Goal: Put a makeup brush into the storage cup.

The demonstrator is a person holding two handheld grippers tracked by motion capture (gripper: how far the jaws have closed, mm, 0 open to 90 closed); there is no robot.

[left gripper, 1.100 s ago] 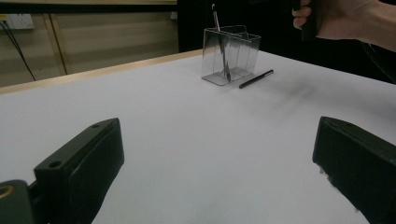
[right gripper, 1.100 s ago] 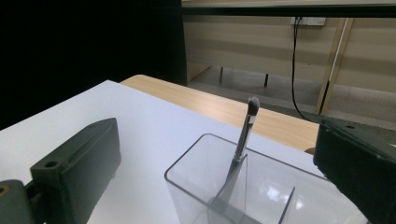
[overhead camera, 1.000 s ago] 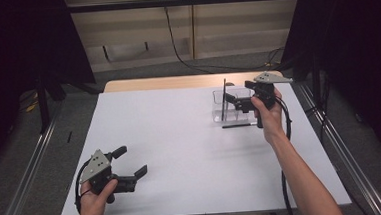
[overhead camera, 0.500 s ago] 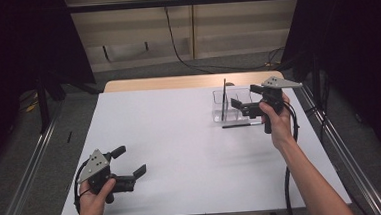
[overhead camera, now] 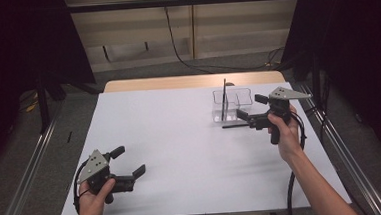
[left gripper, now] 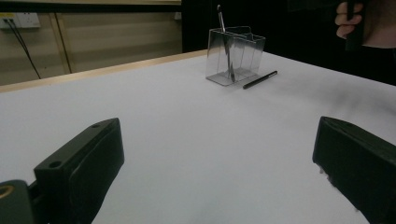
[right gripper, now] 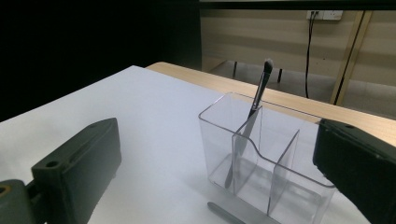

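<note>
Over the last second the right gripper (overhead camera: 246,116) has been drawn back from the clear organiser (overhead camera: 232,105), jaws apart and empty; one brush (right gripper: 254,109) is stood upright inside it, so that placement is judged done. A second brush (overhead camera: 235,126) is left lying just in front of the organiser. The left gripper (overhead camera: 129,164) is held open, well apart from it, with bare table (overhead camera: 180,138) between.

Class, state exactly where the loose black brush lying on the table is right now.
In the high view the loose brush lies flat on the white table, far right, just in front of the clear organizer and beside the open right gripper.
</note>
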